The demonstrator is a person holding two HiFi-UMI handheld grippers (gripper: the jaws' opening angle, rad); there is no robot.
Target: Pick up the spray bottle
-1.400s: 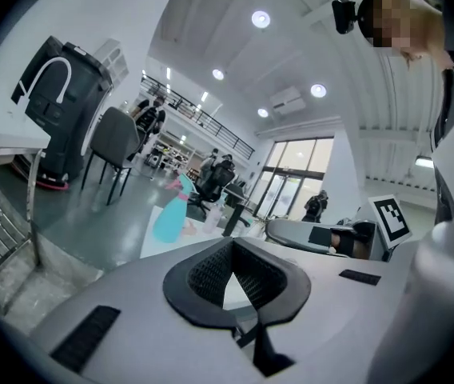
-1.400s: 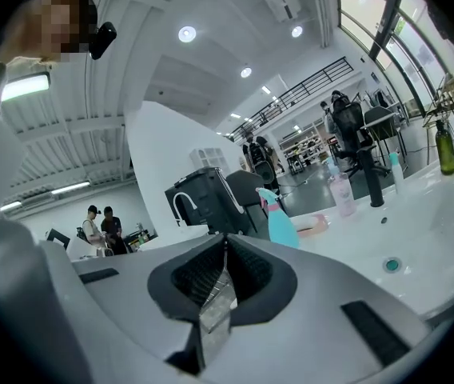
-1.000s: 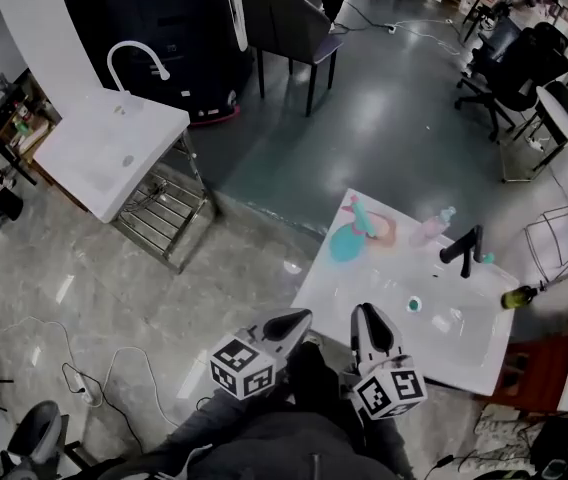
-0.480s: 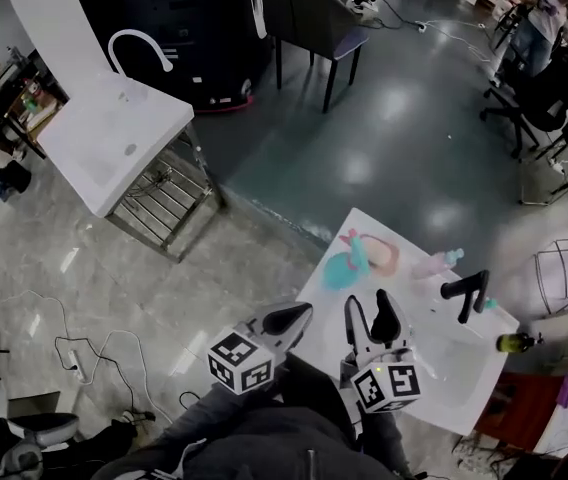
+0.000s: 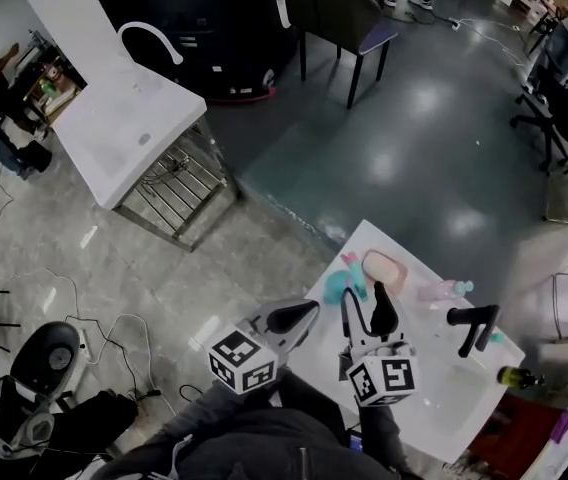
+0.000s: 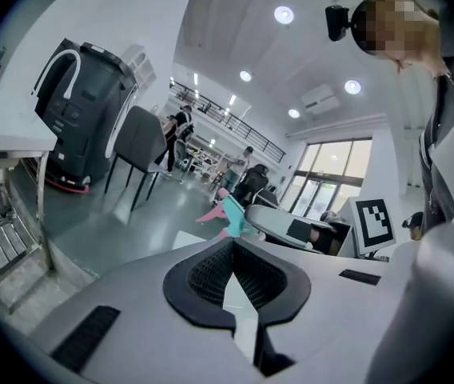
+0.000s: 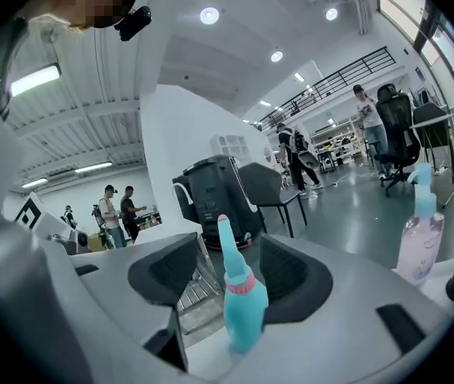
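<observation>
Sink counter [image 5: 434,368]; near-level right gripper [image 5: 364,296], fingers [image 7: 171,274] just spread around teal bottle [image 7: 243,302]; left gripper [image 5: 304,314] fingers together.

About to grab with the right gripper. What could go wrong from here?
1. Wrong bottle: the right gripper, jaws just opened with nothing gripped, lines up on the teal bottle, while the pale pink bottle stands apart beside the black faucet.
2. The teal bottle is tall, narrow and near the white counter's edge; a jaw nudging it could tip it off.
</observation>
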